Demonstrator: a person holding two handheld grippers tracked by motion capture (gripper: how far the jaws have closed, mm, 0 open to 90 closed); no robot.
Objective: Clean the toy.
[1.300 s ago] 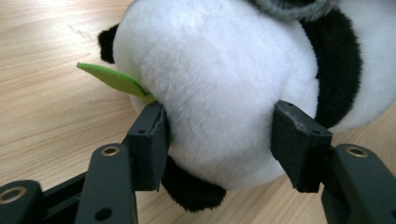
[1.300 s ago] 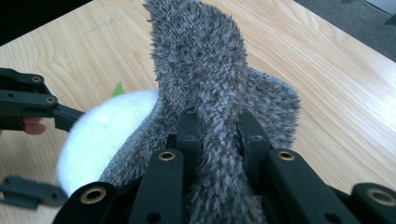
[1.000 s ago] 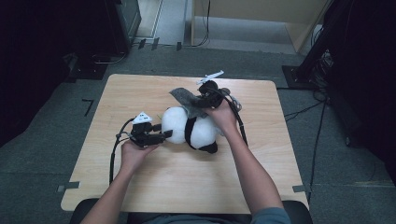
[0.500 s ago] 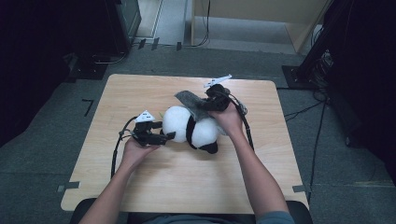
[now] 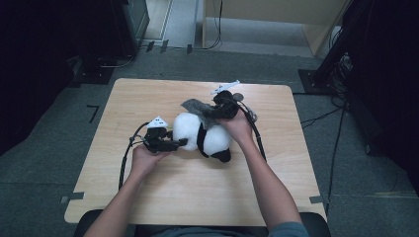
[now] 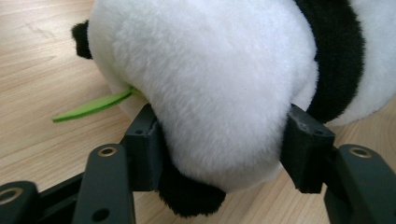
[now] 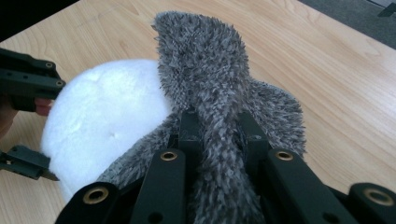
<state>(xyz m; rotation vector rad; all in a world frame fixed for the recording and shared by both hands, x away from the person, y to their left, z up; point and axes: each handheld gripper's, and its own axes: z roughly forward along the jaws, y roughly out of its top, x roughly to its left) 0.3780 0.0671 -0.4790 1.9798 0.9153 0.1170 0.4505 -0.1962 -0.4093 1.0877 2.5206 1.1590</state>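
Panda toy lies lengthwise, centre frame; left gripper clamps its white end, jaws just closing; right gripper pinches grey cloth; bare table all round.

The panda is showing soft, fluffy plush, white and black, with a flat green felt-like leaf sticking out. The grey cloth is looking shaggy and rough, like chenille. The table is showing pale, smooth wood grain with a matt finish. Both grippers' jaws are looking like matt black plastic with brassy metal rivets.
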